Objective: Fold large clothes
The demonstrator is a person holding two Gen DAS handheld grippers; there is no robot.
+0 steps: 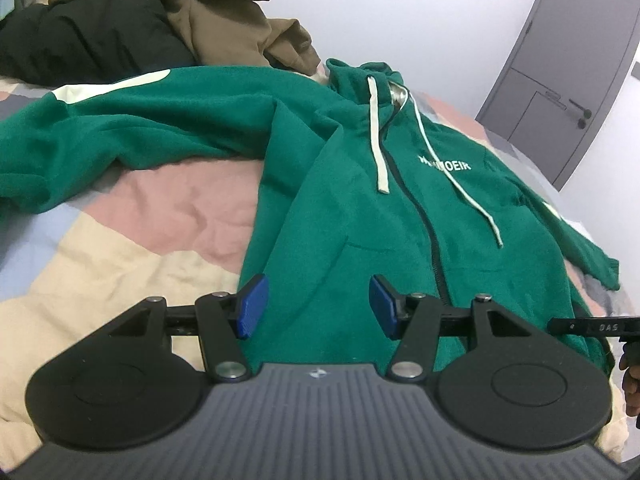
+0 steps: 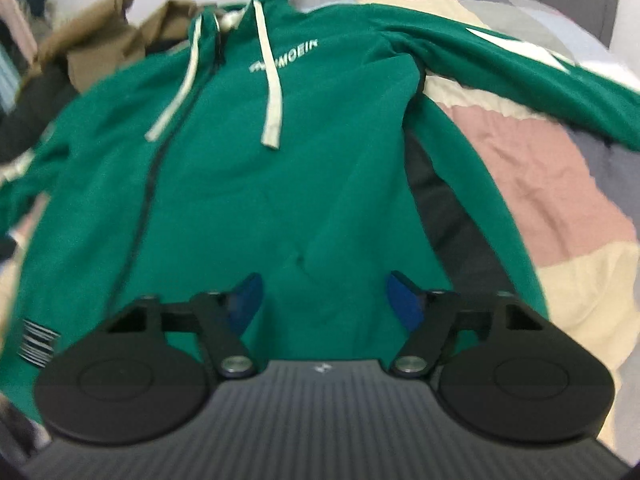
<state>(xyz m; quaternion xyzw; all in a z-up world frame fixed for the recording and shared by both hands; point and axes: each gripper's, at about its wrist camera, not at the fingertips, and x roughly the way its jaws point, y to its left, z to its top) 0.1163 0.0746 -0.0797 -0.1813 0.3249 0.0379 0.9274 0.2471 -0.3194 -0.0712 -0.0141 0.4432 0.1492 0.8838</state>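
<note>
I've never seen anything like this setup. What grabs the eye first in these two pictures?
A big green hoodie lies spread face up across a patchwork quilt, its white drawstrings trailing down the chest. Nearest each camera, a pair of blue-tipped fingers stands open over its hem: the left gripper and the right gripper, neither holding anything. Behind the hoodie sits a heap of brown and black clothes.

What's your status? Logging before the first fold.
Both grippers, left and right, open, empty. Green hoodie flat, unfolded, sleeves out. Brown garment heaped behind.
</note>
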